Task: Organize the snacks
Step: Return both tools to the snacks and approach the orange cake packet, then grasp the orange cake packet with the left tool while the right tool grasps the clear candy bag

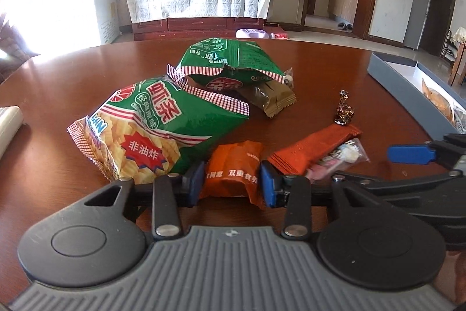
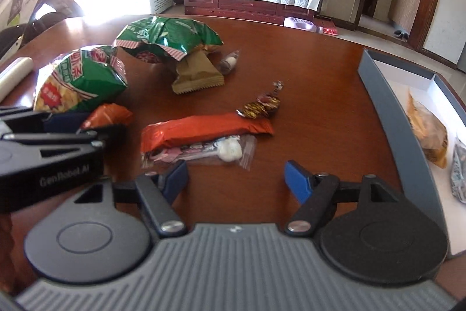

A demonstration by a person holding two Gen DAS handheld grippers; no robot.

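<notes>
My left gripper (image 1: pixel 233 182) is shut on a small orange packet (image 1: pixel 233 165), its blue pads pressing both sides low over the table. In the right wrist view that packet (image 2: pixel 107 114) pokes out of the left gripper's fingers (image 2: pixel 67 121). My right gripper (image 2: pixel 236 179) stands open with nothing between its fingers. Just ahead of it lie a clear bag of candy (image 2: pixel 209 152) and a long orange bar (image 2: pixel 204 128). Two green chip bags (image 1: pixel 154 130) (image 1: pixel 233 60), an olive packet (image 1: pixel 268 98) and a foil candy (image 1: pixel 343 110) lie farther out.
A grey box (image 2: pixel 387 118) with white lining stands at the table's right edge, holding a yellow snack bag (image 2: pixel 428 133) and a grey packet (image 2: pixel 460 174). A white roll (image 2: pixel 14 72) lies at the far left. The brown round table (image 2: pixel 305 72) ends before a TV cabinet.
</notes>
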